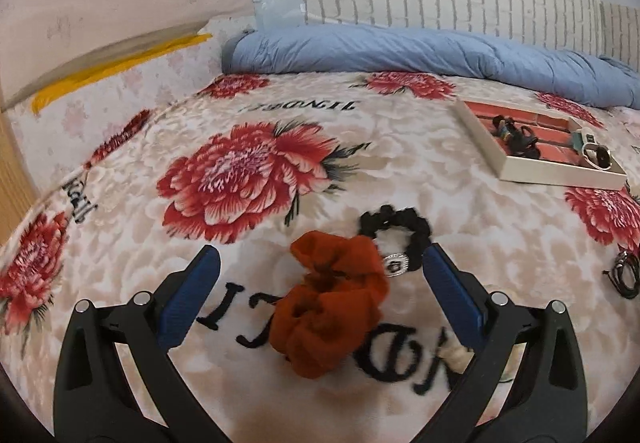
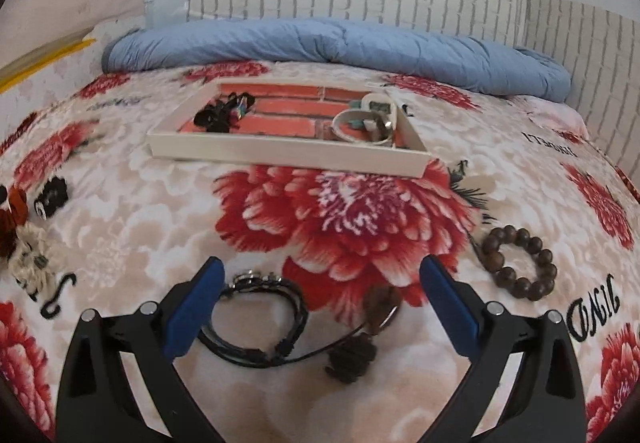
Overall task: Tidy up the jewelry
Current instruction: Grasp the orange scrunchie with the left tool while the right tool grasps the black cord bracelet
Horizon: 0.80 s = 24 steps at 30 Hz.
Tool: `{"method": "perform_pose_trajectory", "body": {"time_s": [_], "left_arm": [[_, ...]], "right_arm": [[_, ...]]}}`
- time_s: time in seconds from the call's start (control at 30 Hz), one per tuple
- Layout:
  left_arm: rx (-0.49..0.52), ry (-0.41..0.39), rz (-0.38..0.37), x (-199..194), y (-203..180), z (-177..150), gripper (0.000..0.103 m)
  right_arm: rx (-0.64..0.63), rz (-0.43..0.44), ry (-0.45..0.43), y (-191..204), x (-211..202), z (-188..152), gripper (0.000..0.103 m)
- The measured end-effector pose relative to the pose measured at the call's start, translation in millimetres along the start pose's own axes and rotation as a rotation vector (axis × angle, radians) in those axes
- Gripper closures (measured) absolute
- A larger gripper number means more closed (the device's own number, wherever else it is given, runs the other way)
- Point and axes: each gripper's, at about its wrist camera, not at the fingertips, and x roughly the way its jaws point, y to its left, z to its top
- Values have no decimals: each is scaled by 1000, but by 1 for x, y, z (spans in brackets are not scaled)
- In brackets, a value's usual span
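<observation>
My left gripper point(image 1: 320, 259) is open, low over the floral blanket, its blue fingers either side of an orange scrunchie point(image 1: 332, 307). A black scrunchie with a silver charm point(image 1: 396, 235) lies just beyond, touching the right finger. My right gripper point(image 2: 320, 271) is open too, above a black cord bracelet point(image 2: 256, 323) and a dark tasselled pendant point(image 2: 352, 357). A brown bead bracelet point(image 2: 520, 267) lies to its right. The white tray point(image 2: 280, 155) with a brick-patterned floor holds black jewelry point(image 2: 220, 113) and pale bangles point(image 2: 368, 123).
A rolled blue duvet point(image 2: 340, 43) lies along the white brick-patterned wall behind the tray. A cream scrunchie point(image 2: 30, 247) rests at the left edge of the right wrist view. The bed's left edge drops off beside a yellow strip point(image 1: 120, 67).
</observation>
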Motion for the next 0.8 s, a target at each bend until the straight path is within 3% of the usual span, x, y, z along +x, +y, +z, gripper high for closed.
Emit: {"method": "perform_pose_trajectory", "body": {"time_s": [0.1,0.2,0.37,0.6,0.73,0.8], "left_arm": [[-34,30,-37,9,7,-6,5],[-35,42,-35,14,6,-9,5],[-28,102,-38,30,4,-12,5],[-26,114,-29,32,5,-13,6],[0,126,-31,35,0,-14,11],[2,132,-39,36,0,-14,21]], "right_arm": [[29,12,12,-6,3,-2,12],[38,14,5,-8,2,-4,12],[-16,2,14,3,5,-5,26],[-42,-1,38,8,11,-7,34],[-42,6,52,8,14,-8,38],[-45,7,51,9,14,-8,39]]}}
